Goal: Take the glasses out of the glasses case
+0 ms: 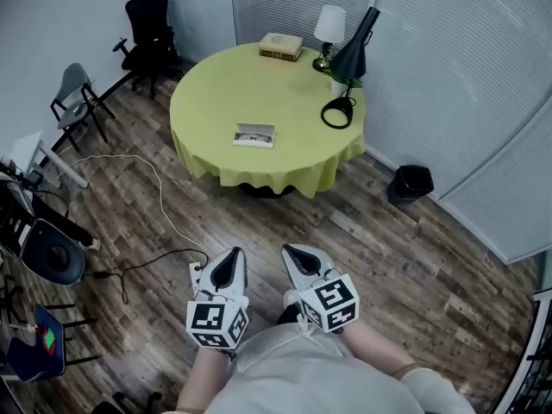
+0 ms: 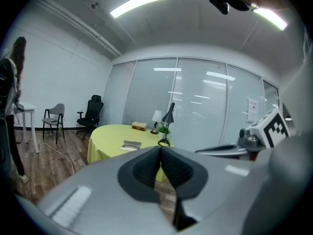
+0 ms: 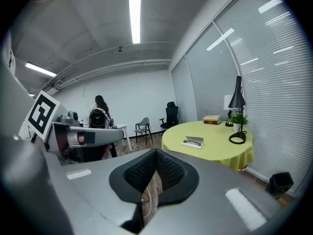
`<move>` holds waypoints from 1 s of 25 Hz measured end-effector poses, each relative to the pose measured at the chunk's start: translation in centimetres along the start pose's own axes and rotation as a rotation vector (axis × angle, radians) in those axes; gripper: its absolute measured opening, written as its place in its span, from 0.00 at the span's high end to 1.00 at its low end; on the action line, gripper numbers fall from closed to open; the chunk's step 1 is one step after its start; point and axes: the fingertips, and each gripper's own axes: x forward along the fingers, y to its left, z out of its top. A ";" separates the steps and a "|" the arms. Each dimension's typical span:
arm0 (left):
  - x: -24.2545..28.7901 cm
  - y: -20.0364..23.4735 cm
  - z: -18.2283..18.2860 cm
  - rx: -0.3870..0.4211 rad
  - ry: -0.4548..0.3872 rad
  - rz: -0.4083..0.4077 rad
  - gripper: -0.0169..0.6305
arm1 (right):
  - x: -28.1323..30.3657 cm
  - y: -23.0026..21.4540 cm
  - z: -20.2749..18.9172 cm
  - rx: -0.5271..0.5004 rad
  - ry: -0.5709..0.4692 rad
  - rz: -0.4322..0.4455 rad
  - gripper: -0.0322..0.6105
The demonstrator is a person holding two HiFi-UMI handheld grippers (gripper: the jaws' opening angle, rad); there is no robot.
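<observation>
Well back from the yellow tabletop (image 1: 224, 93), we hold the left gripper (image 1: 232, 252) and right gripper (image 1: 290, 249) over the floor (image 1: 388, 248), jaws together on nothing; the glasses case (image 1: 254, 135) there looks open.

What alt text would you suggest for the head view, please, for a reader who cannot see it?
Seen from above, a person's left claw and right claw, both shut and empty, point across a wood floor toward a round yellow-clothed table. On it are a glasses case, a book, a white lamp and a black lamp.
</observation>
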 end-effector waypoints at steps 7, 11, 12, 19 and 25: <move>10.7 0.2 2.2 -0.006 0.021 0.002 0.96 | 5.3 -9.8 3.0 0.012 0.023 -0.005 0.95; 14.6 2.1 1.9 -0.026 0.068 0.005 0.96 | 8.7 -12.1 3.3 0.016 0.071 0.015 0.95; 15.7 2.7 2.0 -0.027 0.072 0.005 0.96 | 9.6 -12.6 3.5 0.008 0.077 0.018 0.95; 24.8 8.8 3.6 -0.028 0.097 -0.053 0.96 | 18.4 -17.0 5.5 0.044 0.120 -0.006 0.95; 33.0 15.6 7.1 0.041 0.108 -0.140 0.96 | 27.7 -20.3 9.7 0.055 0.127 -0.085 0.95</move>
